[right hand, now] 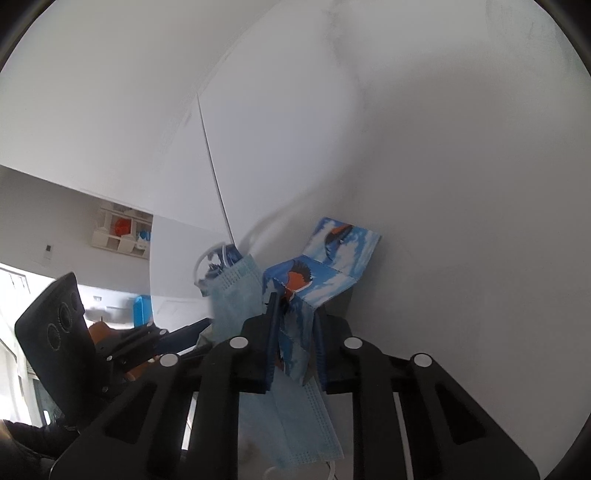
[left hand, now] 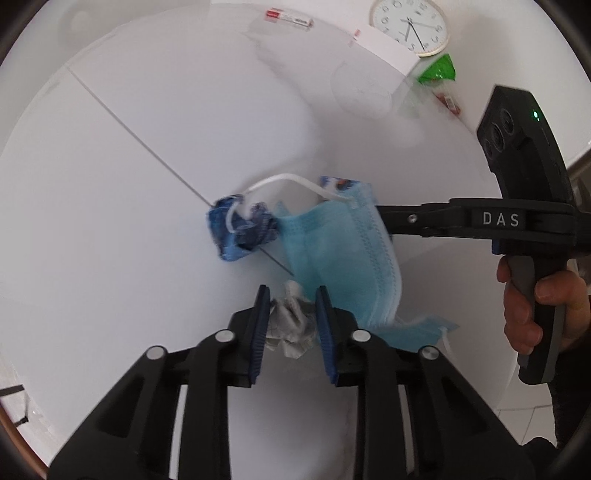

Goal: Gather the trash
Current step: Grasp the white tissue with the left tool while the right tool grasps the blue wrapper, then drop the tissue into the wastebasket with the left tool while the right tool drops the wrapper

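Left wrist view: my left gripper (left hand: 290,317), lower centre, was closed on a crumpled grey-white paper wad (left hand: 290,326). Just above it hung a light blue face mask (left hand: 343,251), held from the right by my right gripper (left hand: 384,221); a crumpled blue wrapper (left hand: 240,230) lay at frame centre on the white table (left hand: 129,184). A wall clock (left hand: 410,24) lay upper right.

Right wrist view: my right gripper's (right hand: 295,332) jaws were clamped on a bird-printed paper (right hand: 321,273) together with the mask (right hand: 236,295), lower centre.
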A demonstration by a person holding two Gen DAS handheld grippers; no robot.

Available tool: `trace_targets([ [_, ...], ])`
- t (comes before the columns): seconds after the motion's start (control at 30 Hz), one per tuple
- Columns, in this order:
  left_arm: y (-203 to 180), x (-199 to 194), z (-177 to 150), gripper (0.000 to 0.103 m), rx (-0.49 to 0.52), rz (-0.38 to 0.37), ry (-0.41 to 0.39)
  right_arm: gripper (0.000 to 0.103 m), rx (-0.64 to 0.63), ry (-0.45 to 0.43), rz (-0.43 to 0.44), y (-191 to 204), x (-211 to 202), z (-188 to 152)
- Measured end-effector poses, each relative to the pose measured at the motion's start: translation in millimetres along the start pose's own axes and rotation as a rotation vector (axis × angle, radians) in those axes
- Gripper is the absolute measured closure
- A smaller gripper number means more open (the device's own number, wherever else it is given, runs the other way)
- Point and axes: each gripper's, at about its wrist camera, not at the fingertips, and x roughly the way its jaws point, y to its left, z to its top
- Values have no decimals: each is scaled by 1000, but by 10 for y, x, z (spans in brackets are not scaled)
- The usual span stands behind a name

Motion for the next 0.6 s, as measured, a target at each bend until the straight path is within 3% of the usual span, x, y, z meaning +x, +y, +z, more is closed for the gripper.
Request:
trace_targets([
  [0.17,52,-142,12,83,-30,0,-31,95,14,-53,-27,-41,-203,1],
  [0.4,147,-302,-77,83,-81,26,-65,96,-8,-142,-132,-11,-562,-61],
  [0.6,384,-825,-414,83,-160,79,-137,96,-162,-172,-109,658,-856,-200],
])
